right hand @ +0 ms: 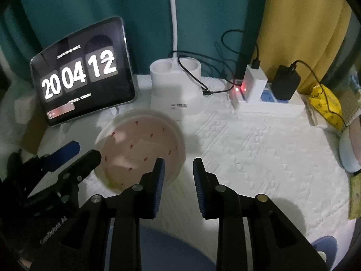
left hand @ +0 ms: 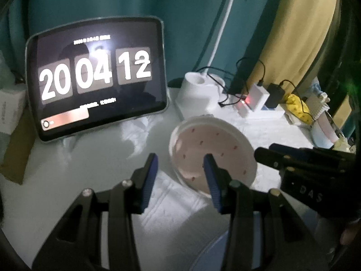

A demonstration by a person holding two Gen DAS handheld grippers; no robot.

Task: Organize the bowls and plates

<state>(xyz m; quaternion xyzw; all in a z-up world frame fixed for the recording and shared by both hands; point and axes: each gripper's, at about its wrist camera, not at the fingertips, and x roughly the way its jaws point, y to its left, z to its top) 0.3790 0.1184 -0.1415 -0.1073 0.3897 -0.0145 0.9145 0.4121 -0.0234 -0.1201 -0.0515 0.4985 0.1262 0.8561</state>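
A pale pink plate (left hand: 209,149) with small red marks lies on the white cloth; it also shows in the right wrist view (right hand: 140,149). My left gripper (left hand: 181,164) is open and empty, hovering at the plate's near left edge; its right finger overlaps the plate. My right gripper (right hand: 178,169) is open and empty, just right of the plate's near rim. The left gripper (right hand: 74,155) shows in the right wrist view at the plate's left; the right gripper (left hand: 270,155) shows in the left wrist view at its right. A blue dish (right hand: 171,248) lies below my right gripper.
A tablet (left hand: 97,76) showing 20 04 12 leans at the back left. A white lamp base (right hand: 176,85), a power strip (right hand: 266,101) with chargers and cables stand at the back. A bowl (right hand: 349,153) and yellow packet (right hand: 325,106) sit at the right edge.
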